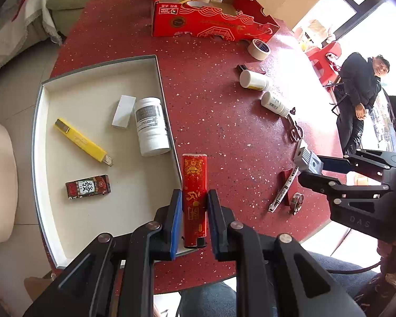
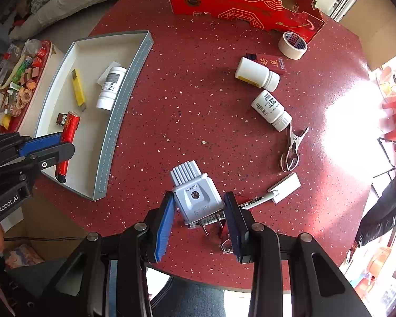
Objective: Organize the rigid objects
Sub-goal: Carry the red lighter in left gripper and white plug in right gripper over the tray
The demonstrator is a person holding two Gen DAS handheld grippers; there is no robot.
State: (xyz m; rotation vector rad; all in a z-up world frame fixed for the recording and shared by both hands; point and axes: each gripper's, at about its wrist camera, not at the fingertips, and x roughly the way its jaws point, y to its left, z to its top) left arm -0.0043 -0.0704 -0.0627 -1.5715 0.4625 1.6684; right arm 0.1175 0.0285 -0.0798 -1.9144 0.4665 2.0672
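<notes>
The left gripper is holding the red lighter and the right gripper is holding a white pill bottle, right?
Not quite. The left gripper does hold the red lighter, but the right gripper holds a grey plug adapter, not a pill bottle. The right wrist view shows it clamped between the pads, while two white pill bottles lie on the red table.

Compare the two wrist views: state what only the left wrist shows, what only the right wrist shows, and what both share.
Only the left wrist: a white block in the tray, beside the white bottle.

Only the right wrist: a cluttered red tray beyond the table's left edge.

Both: the grey tray, yellow utility knife, left gripper clamping the red lighter, right gripper clamping the grey plug.
</notes>
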